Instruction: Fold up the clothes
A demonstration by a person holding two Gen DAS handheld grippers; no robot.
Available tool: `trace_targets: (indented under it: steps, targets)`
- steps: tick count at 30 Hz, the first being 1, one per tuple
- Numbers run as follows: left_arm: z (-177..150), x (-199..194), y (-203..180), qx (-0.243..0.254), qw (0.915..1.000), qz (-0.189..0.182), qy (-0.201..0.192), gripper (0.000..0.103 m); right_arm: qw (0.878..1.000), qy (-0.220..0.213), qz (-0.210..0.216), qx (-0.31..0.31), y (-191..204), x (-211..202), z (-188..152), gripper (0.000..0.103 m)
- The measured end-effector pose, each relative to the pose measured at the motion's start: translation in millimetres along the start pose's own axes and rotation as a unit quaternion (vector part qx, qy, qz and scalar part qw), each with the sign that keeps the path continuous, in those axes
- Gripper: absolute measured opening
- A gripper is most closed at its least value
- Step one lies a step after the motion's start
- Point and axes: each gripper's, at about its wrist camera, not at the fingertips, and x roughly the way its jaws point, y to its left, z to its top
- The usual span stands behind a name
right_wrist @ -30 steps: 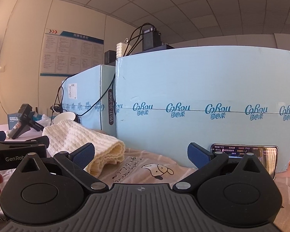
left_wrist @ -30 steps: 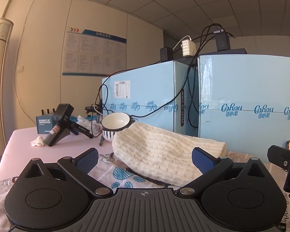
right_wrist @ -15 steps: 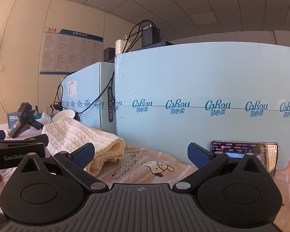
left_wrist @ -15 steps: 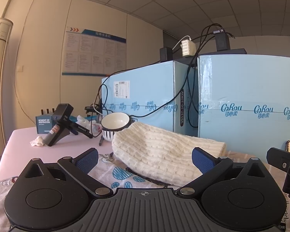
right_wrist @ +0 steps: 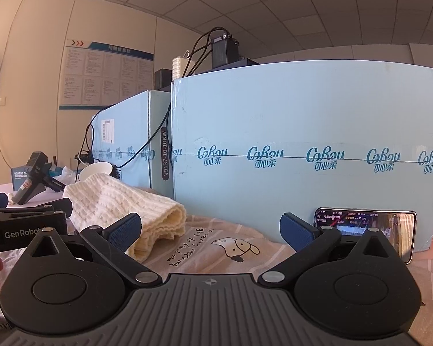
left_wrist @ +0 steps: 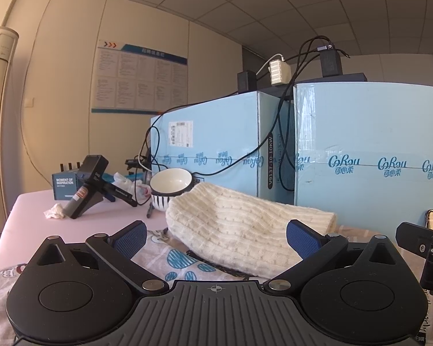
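Observation:
A folded cream knit sweater (left_wrist: 239,225) lies on a printed striped garment (left_wrist: 176,259) spread on the table. It also shows in the right wrist view (right_wrist: 124,204), on the same printed garment (right_wrist: 216,248) with a cartoon dog. My left gripper (left_wrist: 216,235) is open and empty, low over the table just in front of the sweater. My right gripper (right_wrist: 210,229) is open and empty, over the printed garment to the right of the sweater. The left gripper (right_wrist: 29,219) shows at the left edge of the right wrist view.
Two tall light-blue cartons (left_wrist: 360,158) stand right behind the clothes, with chargers and cables (left_wrist: 280,69) on top. A phone (right_wrist: 366,227) leans against the right carton. A striped bowl (left_wrist: 170,184), a black handheld device (left_wrist: 86,181), a small box and tissue sit at the left.
Almost nothing has moved. Both grippers stay open and hover in place; the right wrist view has drifted very slightly.

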Motion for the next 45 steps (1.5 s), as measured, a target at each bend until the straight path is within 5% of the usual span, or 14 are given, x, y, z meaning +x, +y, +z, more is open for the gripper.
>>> trace_targets:
  steps: [45]
  targets:
    - [0.0,-0.3,0.7,-0.002,1.0000,-0.006,-0.002,0.103,1.000,0.005,0.002,0.004,-1.6,1.2,-0.1,0.103]
